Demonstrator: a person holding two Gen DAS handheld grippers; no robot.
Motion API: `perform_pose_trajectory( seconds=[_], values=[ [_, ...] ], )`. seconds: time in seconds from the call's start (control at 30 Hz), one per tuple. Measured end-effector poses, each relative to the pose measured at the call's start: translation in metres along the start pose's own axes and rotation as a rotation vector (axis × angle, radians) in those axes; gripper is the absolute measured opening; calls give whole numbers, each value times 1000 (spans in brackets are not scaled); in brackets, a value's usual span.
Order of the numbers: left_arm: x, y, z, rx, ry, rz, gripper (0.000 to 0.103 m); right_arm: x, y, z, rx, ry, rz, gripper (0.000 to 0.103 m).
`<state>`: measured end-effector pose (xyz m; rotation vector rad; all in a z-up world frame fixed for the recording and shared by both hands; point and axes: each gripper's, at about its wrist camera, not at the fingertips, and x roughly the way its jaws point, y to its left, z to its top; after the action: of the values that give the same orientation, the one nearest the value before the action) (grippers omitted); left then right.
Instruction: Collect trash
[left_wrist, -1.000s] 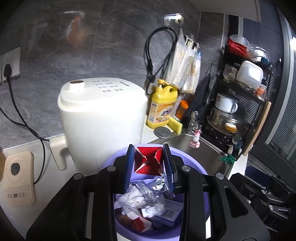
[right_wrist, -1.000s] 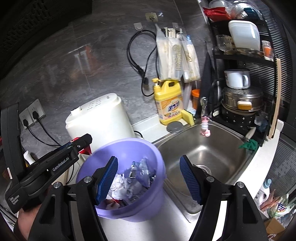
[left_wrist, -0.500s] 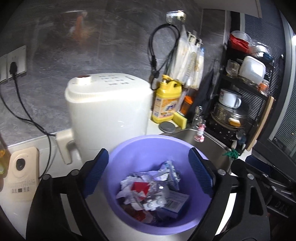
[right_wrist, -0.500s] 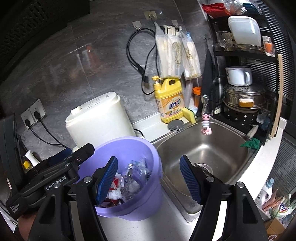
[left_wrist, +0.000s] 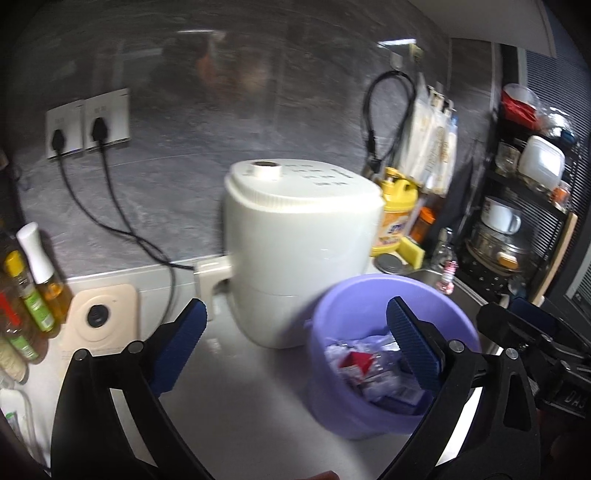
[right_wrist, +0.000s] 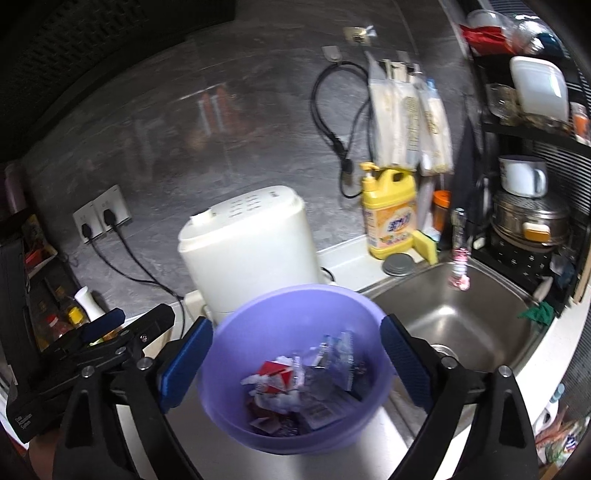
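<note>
A purple bin (left_wrist: 369, 306) stands on the counter, filled with crumpled wrappers and a red carton piece (left_wrist: 354, 363). My left gripper (left_wrist: 295, 314) has its jaws opening wide and holds nothing; the bin lies low under its right finger. In the right wrist view the bin (right_wrist: 295, 306) and the red carton piece (right_wrist: 275, 373) sit between the opening jaws of my right gripper (right_wrist: 297, 326). The pads do not visibly press on it. The left gripper (right_wrist: 133, 321) shows at that view's left edge.
A white appliance (left_wrist: 303, 236) stands right behind the bin. A steel sink (right_wrist: 461, 314) lies to the right, with a yellow detergent bottle (right_wrist: 391, 214) and a dish rack (right_wrist: 528, 206) beyond. Plugged sockets (left_wrist: 88, 125), sauce bottles (left_wrist: 33, 280) and a beige device (left_wrist: 99, 317) are at the left.
The left gripper opened and the red carton piece dropped into the bin, then the gripper swung left. The right gripper opened wider and now frames the bin centrally.
</note>
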<state>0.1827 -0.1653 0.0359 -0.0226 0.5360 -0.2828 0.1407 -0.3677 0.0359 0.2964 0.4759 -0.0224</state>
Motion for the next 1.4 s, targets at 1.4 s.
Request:
perform_pose_trajectory(
  seconds=[1.4],
  values=[
    [-78, 129, -25, -151, -37, 246, 97, 24, 139, -20, -190, 60, 234, 96]
  ],
)
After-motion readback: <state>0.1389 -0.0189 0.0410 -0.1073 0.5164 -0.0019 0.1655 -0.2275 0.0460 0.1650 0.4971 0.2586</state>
